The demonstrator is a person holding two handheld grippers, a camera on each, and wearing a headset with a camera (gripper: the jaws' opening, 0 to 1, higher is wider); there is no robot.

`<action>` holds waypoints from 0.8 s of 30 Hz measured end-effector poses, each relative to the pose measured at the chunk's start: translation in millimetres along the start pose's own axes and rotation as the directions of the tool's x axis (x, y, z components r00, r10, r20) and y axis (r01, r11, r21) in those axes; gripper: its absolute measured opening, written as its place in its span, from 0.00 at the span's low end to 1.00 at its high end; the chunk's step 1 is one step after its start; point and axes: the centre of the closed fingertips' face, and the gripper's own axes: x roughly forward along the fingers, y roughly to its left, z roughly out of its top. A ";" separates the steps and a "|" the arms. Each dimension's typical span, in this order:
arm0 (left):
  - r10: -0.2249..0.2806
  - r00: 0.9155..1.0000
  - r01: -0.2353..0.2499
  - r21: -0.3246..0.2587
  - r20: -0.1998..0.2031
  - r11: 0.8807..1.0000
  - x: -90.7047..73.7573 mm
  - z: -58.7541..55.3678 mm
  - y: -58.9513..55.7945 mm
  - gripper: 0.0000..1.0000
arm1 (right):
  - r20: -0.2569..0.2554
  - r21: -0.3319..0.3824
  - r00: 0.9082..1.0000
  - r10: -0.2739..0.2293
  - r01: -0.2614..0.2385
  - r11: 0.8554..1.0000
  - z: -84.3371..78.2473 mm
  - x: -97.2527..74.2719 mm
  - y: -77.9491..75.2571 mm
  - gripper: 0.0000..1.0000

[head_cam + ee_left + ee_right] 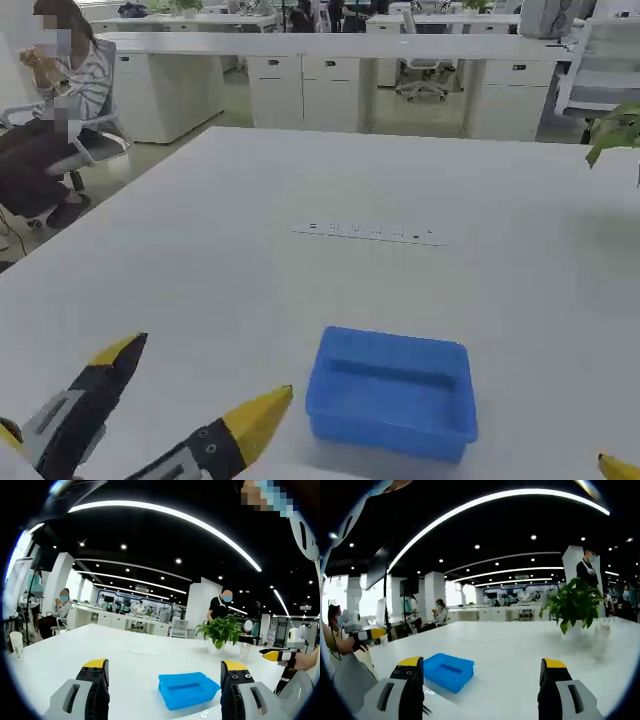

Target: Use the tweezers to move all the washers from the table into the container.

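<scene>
- Left tool (210, 368) sits closest in the head view, at 7 o'clock, with its two yellow-tipped black jaws spread wide and nothing between them.
- In the left gripper view the same jaws rise at 7 and 5 o'clock, well apart, with the blue container (187, 696) low between them.
- Right tool (482, 666) has its jaws spread just as wide in the right gripper view and holds nothing. In the head view one yellow tip of it shows at 5 o'clock.
- In the head view the blue container stands upright on the white surface (300, 290) at about 6 o'clock, between the two tools and touching neither.
- A few small washers (204, 714) lie flat on the surface just beside the container's near corner, at about 5 o'clock from it in the left gripper view.
- In the right gripper view pale specks that look like the washers lie at the container's near edge, close to the jaw at 7 o'clock.
- A socket strip (370, 232) is set into the surface beyond the container, toward 12 o'clock in the head view.
- A potted plant (572, 605) stands on the surface at 2 o'clock in the right gripper view, well apart from the container.
- A paper cup (16, 645) stands at 9 o'clock in the left gripper view.
- A seated person (60, 110) is at 10 o'clock in the head view, off the surface.
</scene>
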 end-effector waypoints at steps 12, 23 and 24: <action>-0.016 1.000 0.016 -0.006 0.001 1.000 0.2 -0.7 -1.9 0.83 | -0.019 -0.015 1.000 -0.018 0.018 1.000 -3.2 -0.7 -0.5 0.85; -0.018 1.000 0.018 -0.006 0.002 1.000 0.7 -0.1 -3.0 0.83 | -0.028 -0.033 0.999 -0.021 0.020 0.999 -4.4 -0.4 -1.4 0.83; -0.018 1.000 0.018 -0.007 0.003 1.000 0.7 0.0 -3.0 0.83 | -0.027 -0.027 0.999 -0.019 0.018 0.999 -4.6 -0.5 -2.5 0.83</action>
